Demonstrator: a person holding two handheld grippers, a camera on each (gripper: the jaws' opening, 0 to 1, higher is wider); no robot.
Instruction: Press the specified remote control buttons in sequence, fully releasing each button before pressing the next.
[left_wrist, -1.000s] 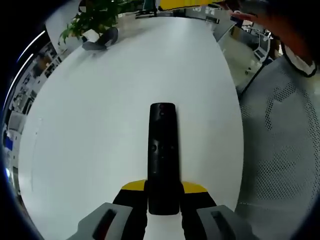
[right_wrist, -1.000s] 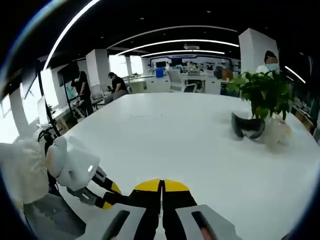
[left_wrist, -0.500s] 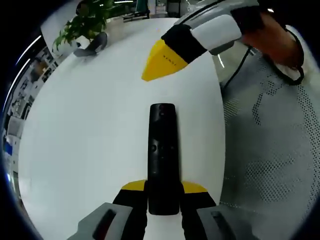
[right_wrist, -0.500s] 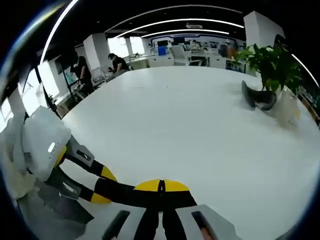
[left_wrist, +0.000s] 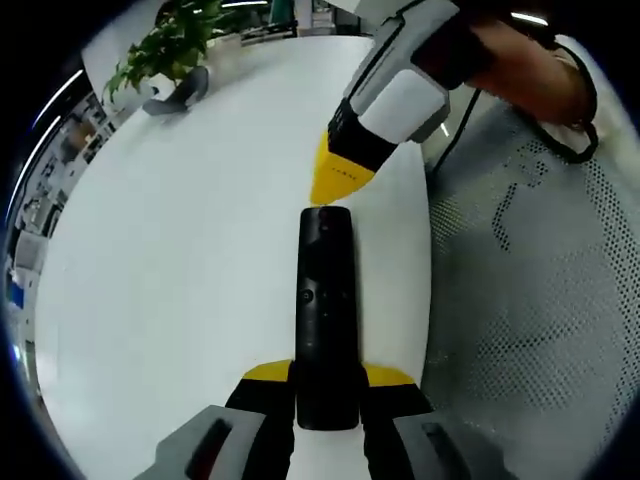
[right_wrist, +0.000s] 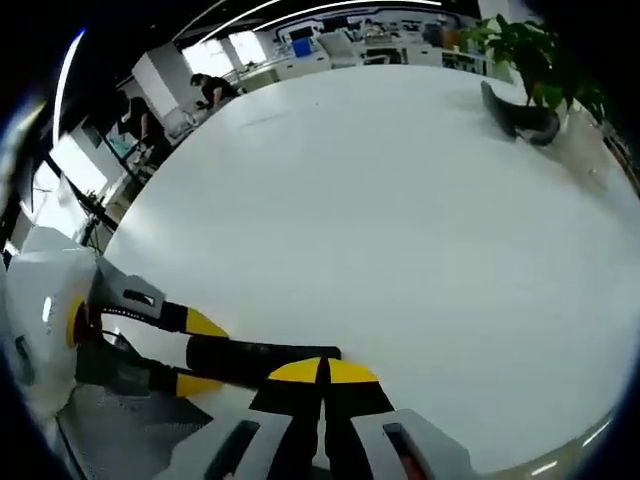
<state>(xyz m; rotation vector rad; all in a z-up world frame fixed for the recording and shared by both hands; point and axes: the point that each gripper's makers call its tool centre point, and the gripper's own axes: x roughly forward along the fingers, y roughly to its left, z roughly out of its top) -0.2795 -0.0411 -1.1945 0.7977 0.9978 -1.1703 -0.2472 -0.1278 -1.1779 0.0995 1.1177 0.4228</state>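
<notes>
A long black remote lies lengthwise above the white table, its near end clamped between the yellow-tipped jaws of my left gripper. My right gripper reaches in from the upper right, jaws together, with its yellow tip right at the remote's far end; contact cannot be told. In the right gripper view, my right gripper is shut, its tip just over the end of the remote. The left gripper holds the remote from the left.
A potted plant and a dark curved object stand at the table's far end. A grey mesh chair sits beyond the table's right edge. People work at desks in the background.
My right gripper has come down and nearer, from above the table to the remote's far end. The right gripper view has tilted down, bringing the remote into it. The left gripper holds still.
</notes>
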